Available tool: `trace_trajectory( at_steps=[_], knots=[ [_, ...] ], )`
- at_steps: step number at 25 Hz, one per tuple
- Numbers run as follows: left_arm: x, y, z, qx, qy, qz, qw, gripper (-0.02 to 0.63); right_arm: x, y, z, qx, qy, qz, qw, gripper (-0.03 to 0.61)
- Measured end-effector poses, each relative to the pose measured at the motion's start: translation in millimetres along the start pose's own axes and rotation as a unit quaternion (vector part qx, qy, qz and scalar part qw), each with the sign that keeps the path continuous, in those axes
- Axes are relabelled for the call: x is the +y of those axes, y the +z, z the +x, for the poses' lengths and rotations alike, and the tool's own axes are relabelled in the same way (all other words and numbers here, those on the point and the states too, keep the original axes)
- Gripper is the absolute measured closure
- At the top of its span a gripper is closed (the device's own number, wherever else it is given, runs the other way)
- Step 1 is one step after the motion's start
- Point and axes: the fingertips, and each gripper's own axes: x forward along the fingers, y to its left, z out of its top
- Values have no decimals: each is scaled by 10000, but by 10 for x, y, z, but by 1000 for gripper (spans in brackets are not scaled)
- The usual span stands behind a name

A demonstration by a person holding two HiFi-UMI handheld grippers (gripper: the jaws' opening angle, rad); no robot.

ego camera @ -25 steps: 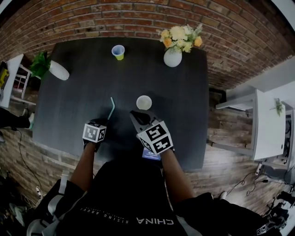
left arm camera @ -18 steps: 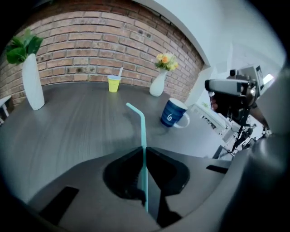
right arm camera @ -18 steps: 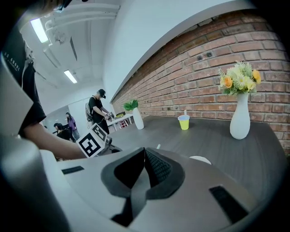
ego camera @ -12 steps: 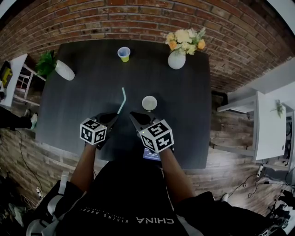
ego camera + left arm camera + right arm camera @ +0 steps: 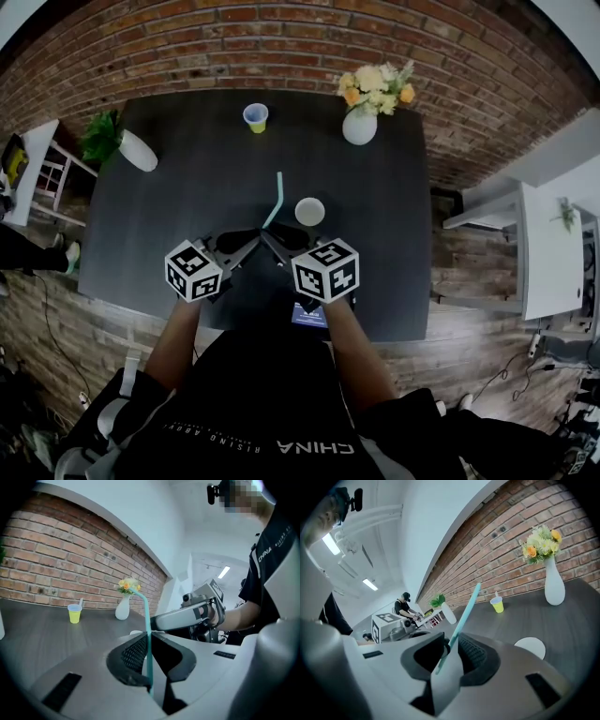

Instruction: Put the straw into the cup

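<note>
Straw (image 5: 274, 199), teal with a bent top, hangs tilted over the near half of the tabletop (image 5: 159, 216), its lower end pinched between the 2 jaws of the left tongs (image 5: 147, 653). The right tongs (image 5: 447, 657) meet it just beside that grip, jaws spread a little, with the straw's lower part between them but not squeezed. Just right of the straw the white cup (image 5: 309, 211) stands near the tabletop's middle, while 1 yellow cup (image 5: 255, 117) and a vase of flowers (image 5: 359, 122) stand by the far edge.
</note>
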Motion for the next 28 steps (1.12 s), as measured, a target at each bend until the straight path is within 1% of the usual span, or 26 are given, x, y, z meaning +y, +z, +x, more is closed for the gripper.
trace_trajectory(
  at_steps=[4,7,13,16,17,18,24,28],
  knots=[
    [-54,96,-39,-262,-213,48,9994,583,34,83,-4,-220,34,222,9995,511],
    [-79,138,-49,-364,-265,116,9989,583,52,127,-17,-358,16,330,9988,512],
    [-134,219,-62,-554,-420,134,9975,583,88,190,-49,-558,58,561,9969,512],
    [-186,227,-51,-612,-548,160,9965,583,103,202,-67,-626,48,585,9963,515],
    [-203,230,-46,-638,-588,162,9961,583,100,207,-77,-651,33,591,9961,523],
    [-216,237,-43,-664,-617,160,9958,583,95,213,-90,-675,16,597,9959,546],
    [-265,247,-18,-727,-657,195,9950,581,87,214,-151,-732,-81,551,9958,546],
    [-294,241,5,-679,-628,291,9953,581,72,216,-180,-761,-123,525,9956,548]
  ],
)
